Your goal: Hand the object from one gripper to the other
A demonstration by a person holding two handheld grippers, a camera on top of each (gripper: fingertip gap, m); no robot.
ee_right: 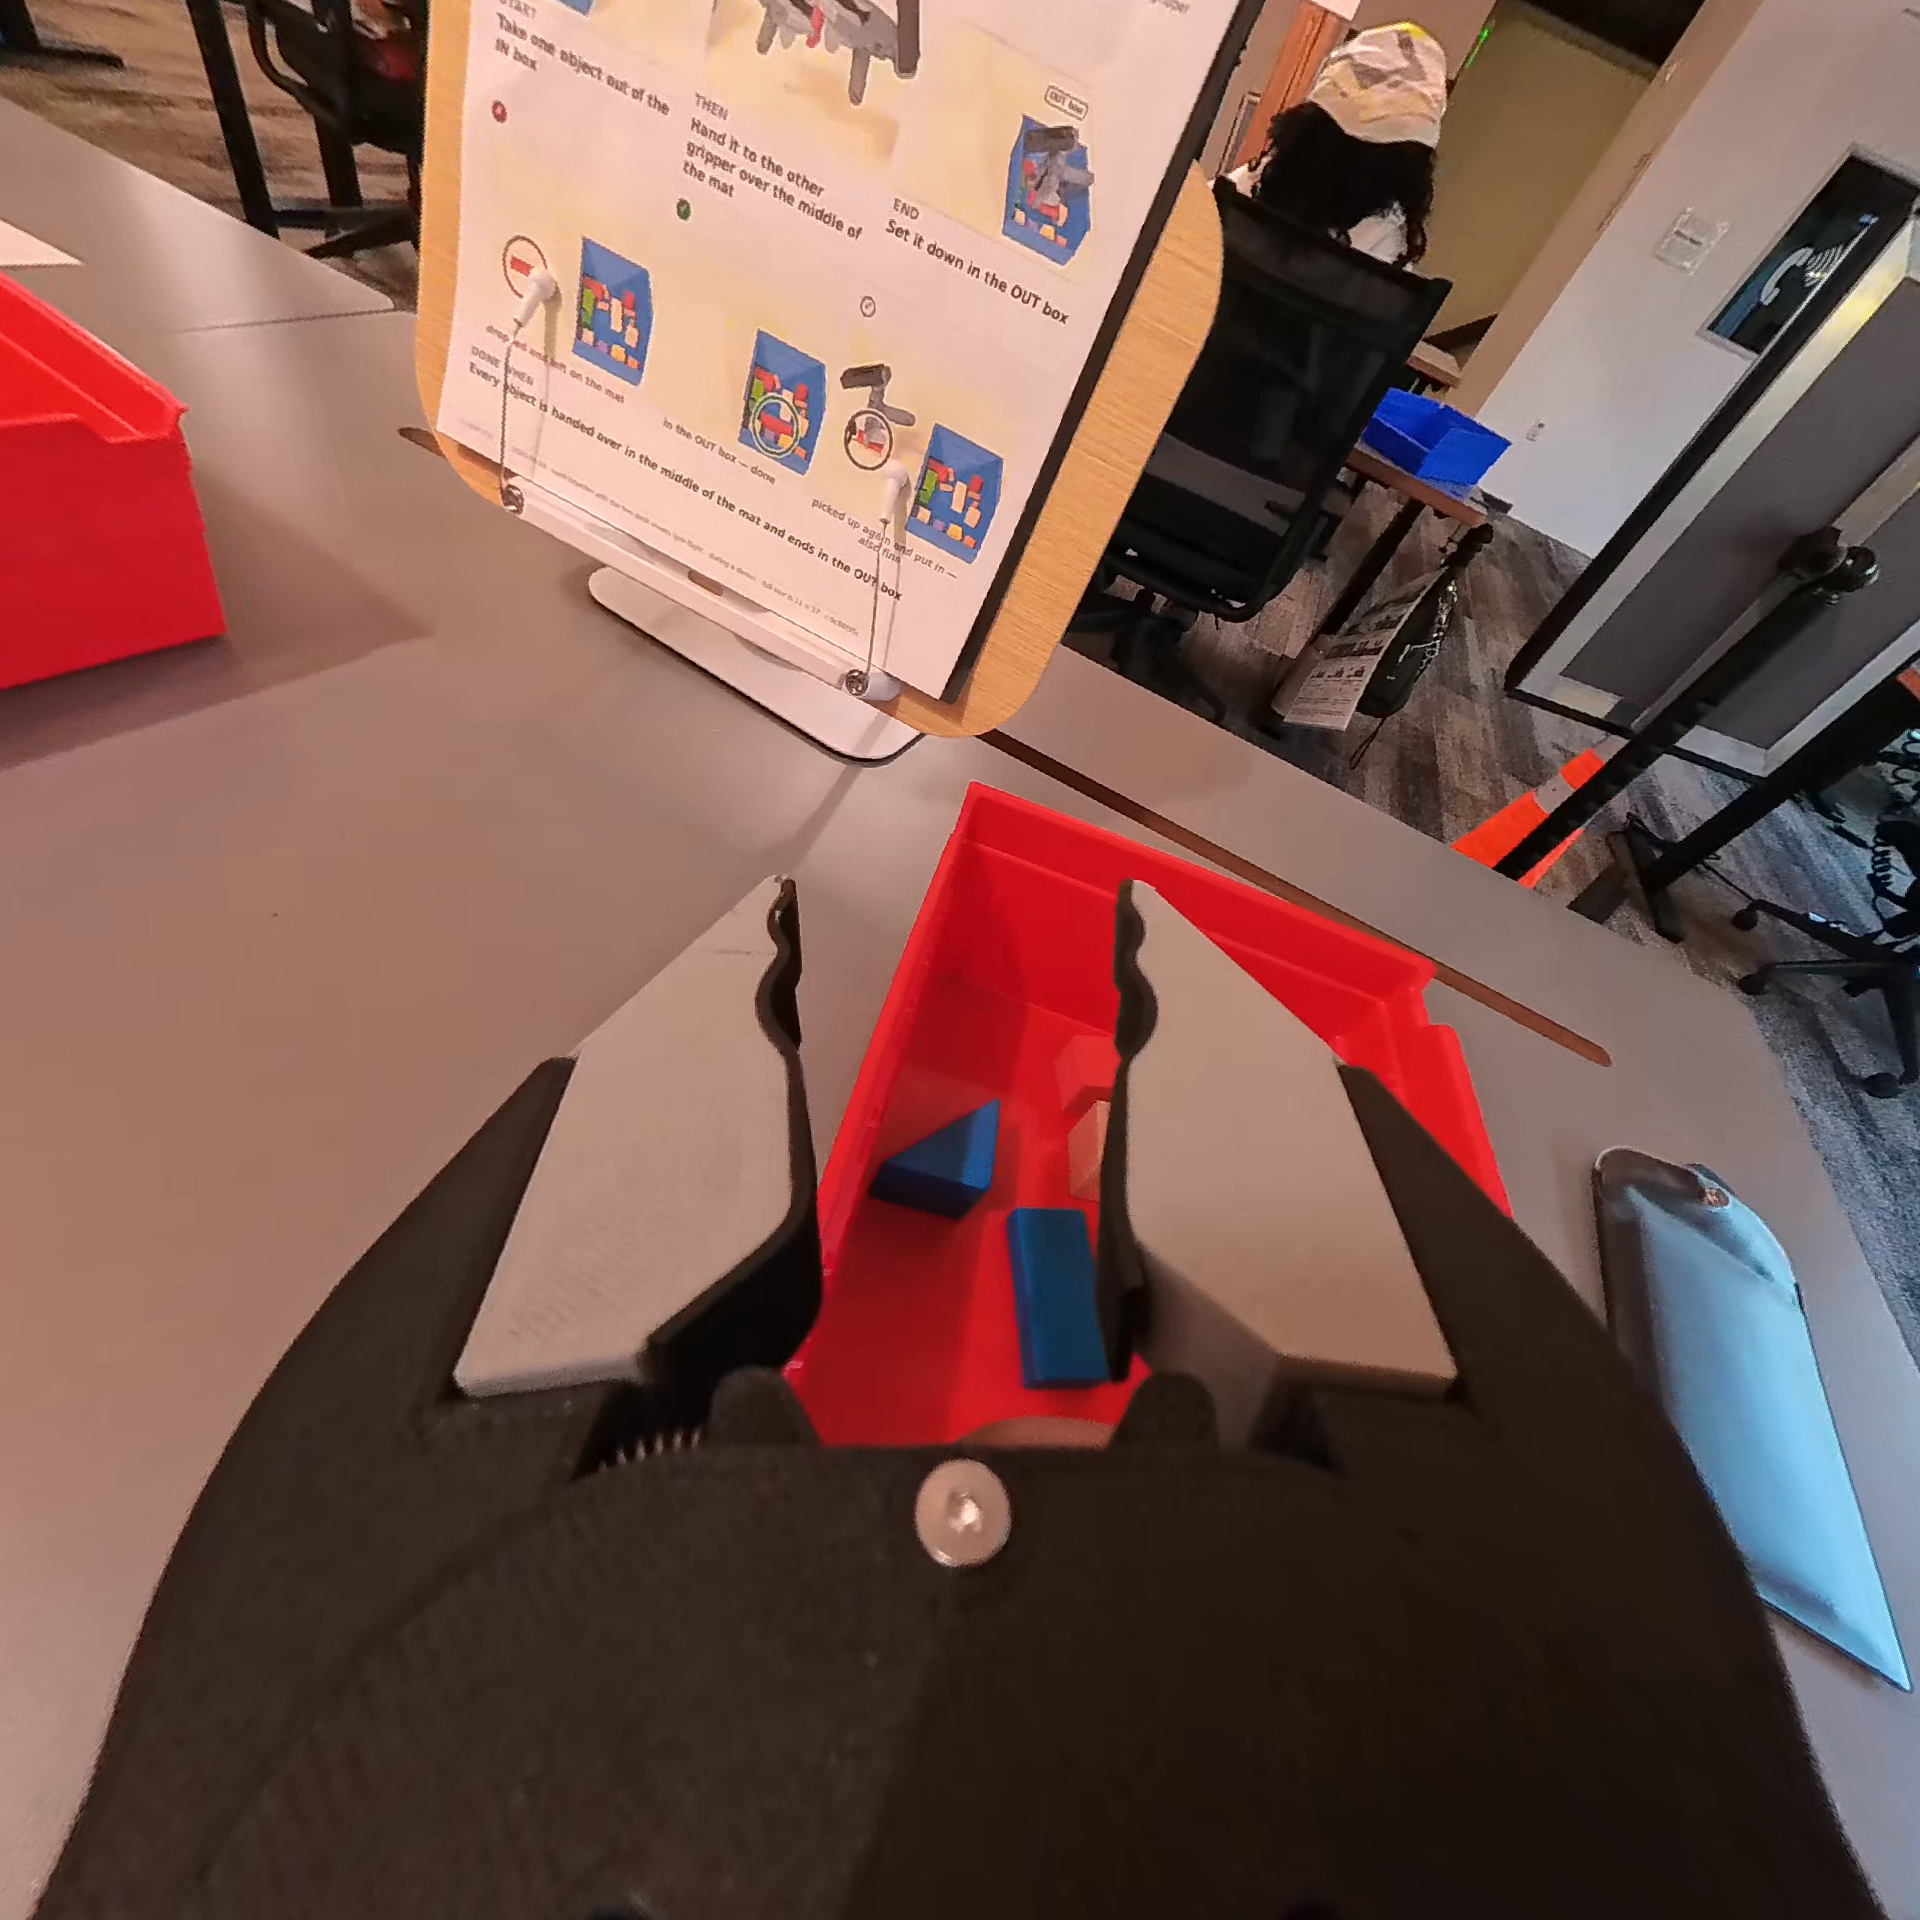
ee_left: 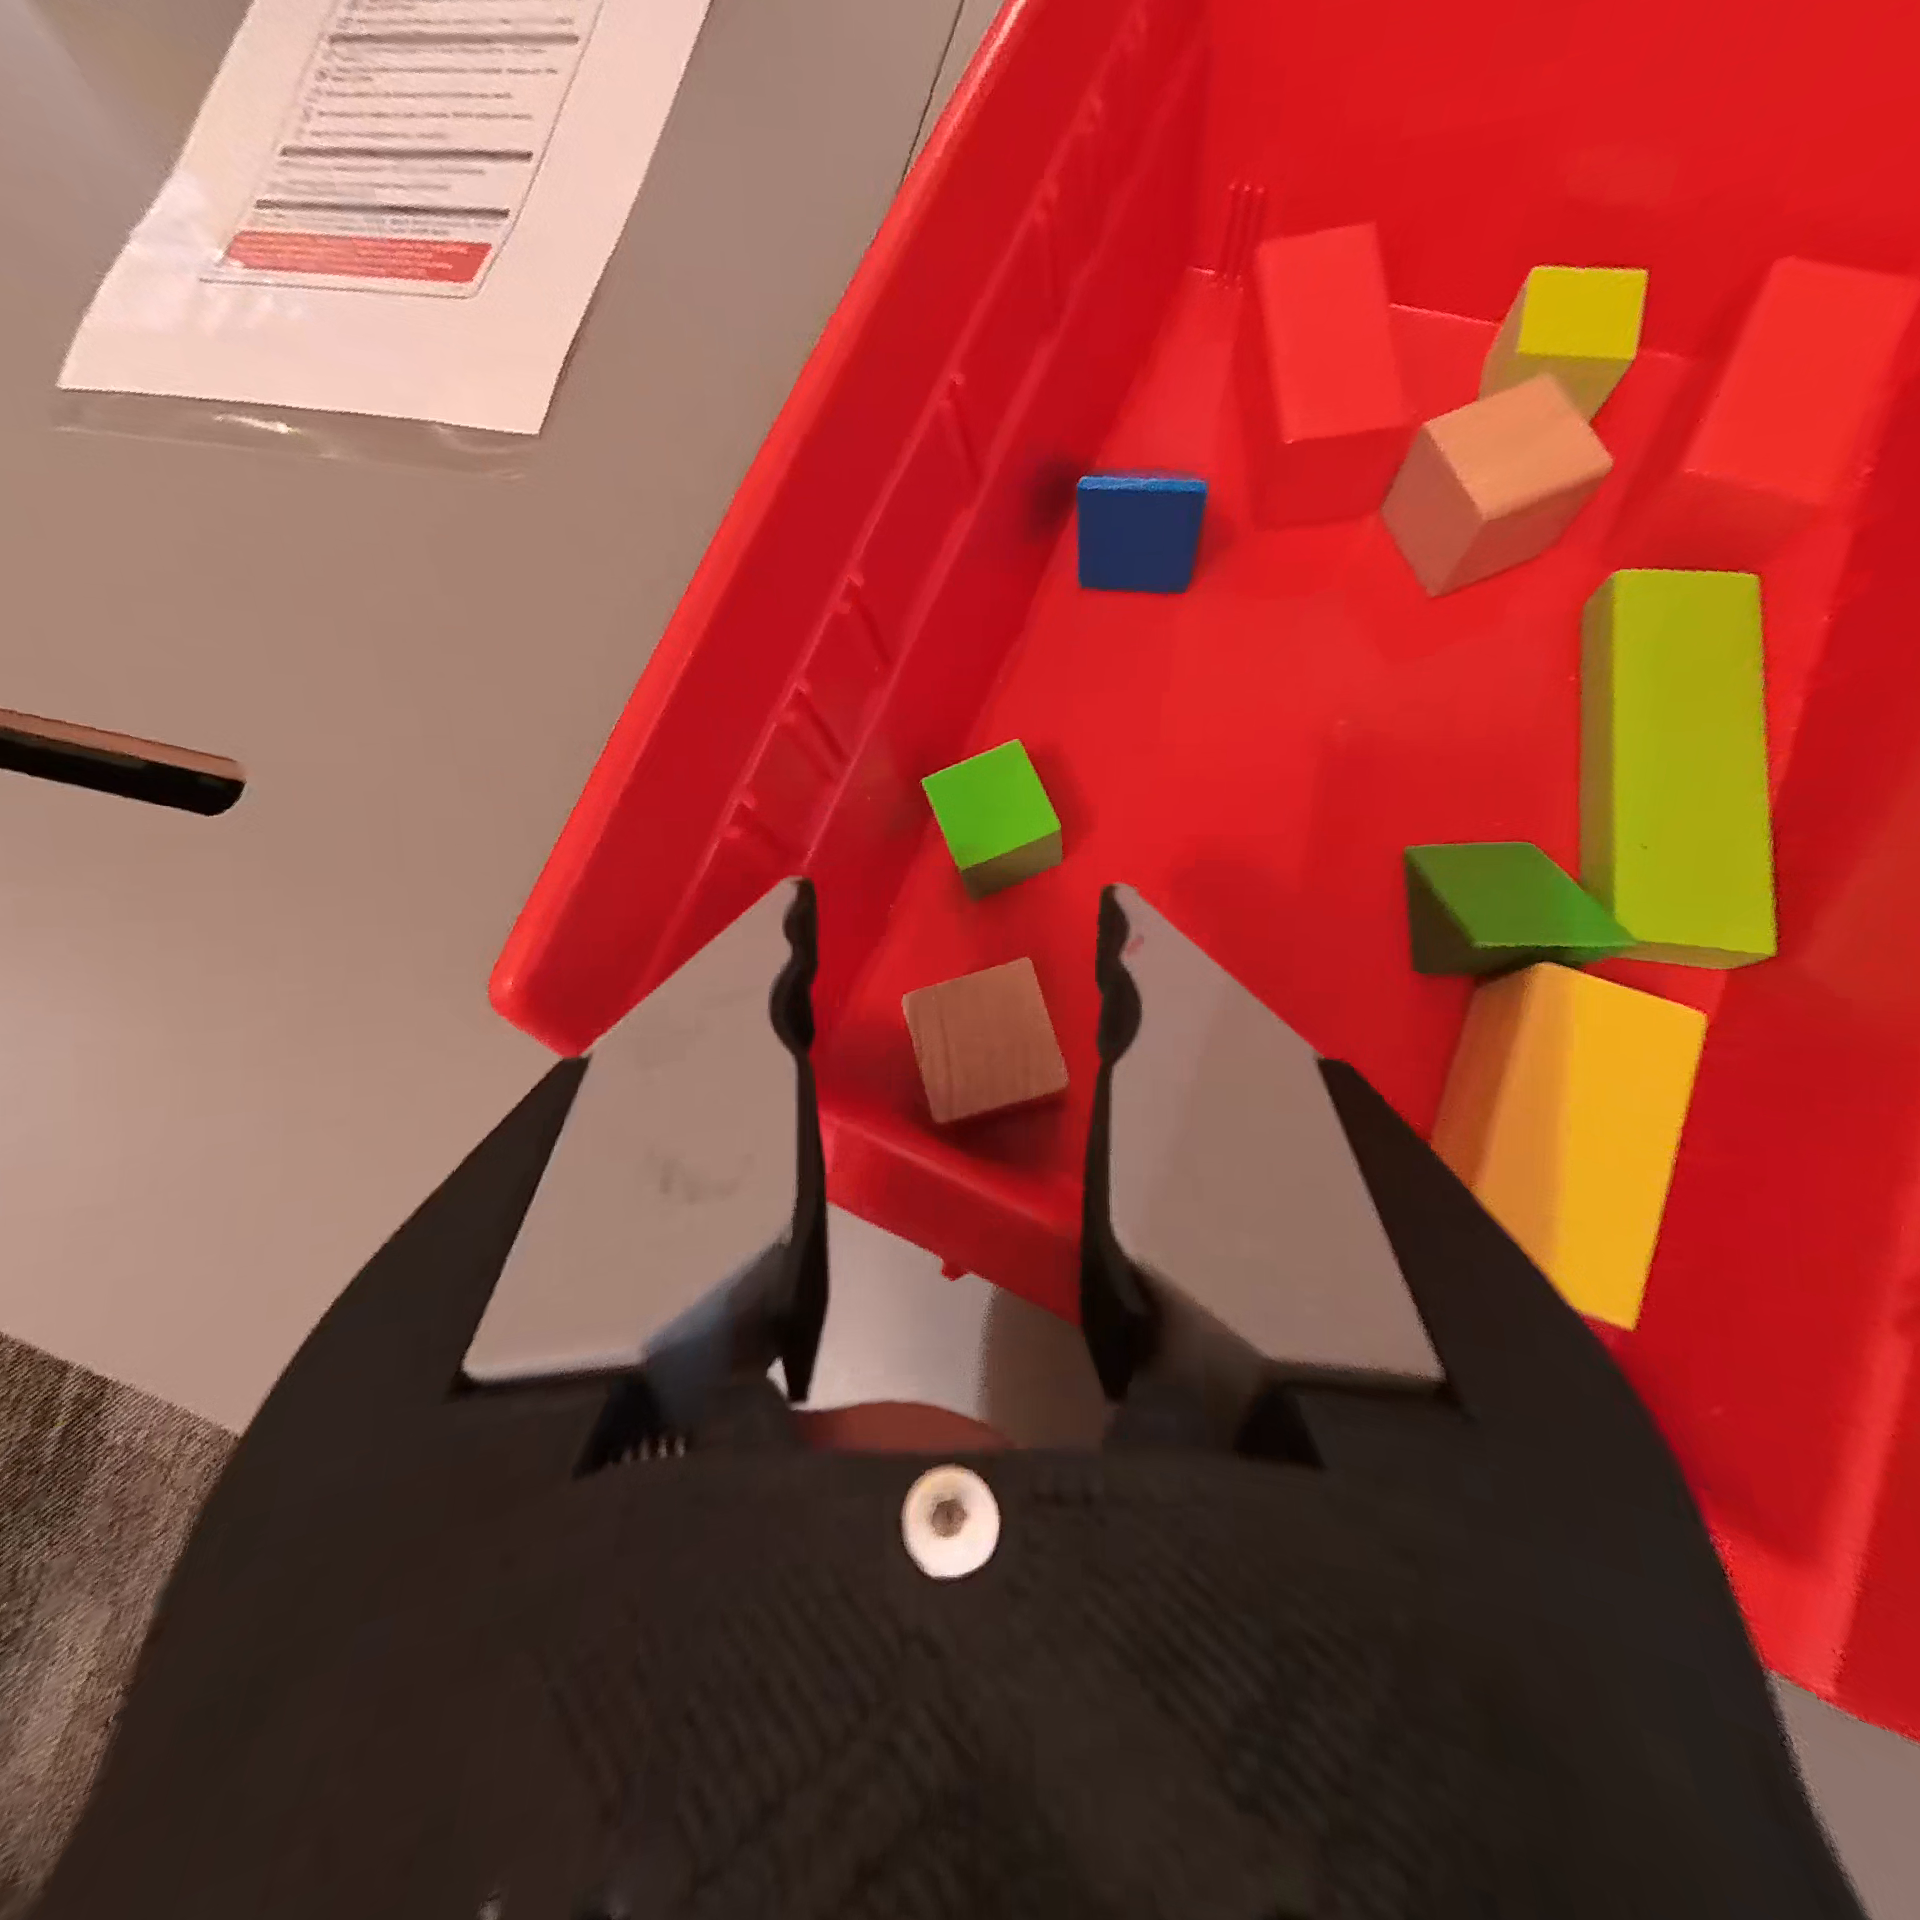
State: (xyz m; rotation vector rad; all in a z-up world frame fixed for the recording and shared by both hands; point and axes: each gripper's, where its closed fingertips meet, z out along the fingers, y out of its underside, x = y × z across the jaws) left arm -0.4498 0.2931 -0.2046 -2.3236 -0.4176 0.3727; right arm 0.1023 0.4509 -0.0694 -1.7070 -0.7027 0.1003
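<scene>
While both sets of jaws stand wide apart holding nothing, the left gripper hangs over a red bin, a plain wooden cube and a green cube showing between its fingers. The right gripper hangs over another red bin holding a blue wedge and a blue block. Both bins sit on a grey table.

Both views are bright and evenly lit from overhead, with soft shadows; the red bin at the left of the right wrist view throws a faint one onto the table. Wide-angle bending curves the frame edges. The paper sheet at upper left of the left wrist view is motion-blurred, its plastic cover faintly glaring
</scene>
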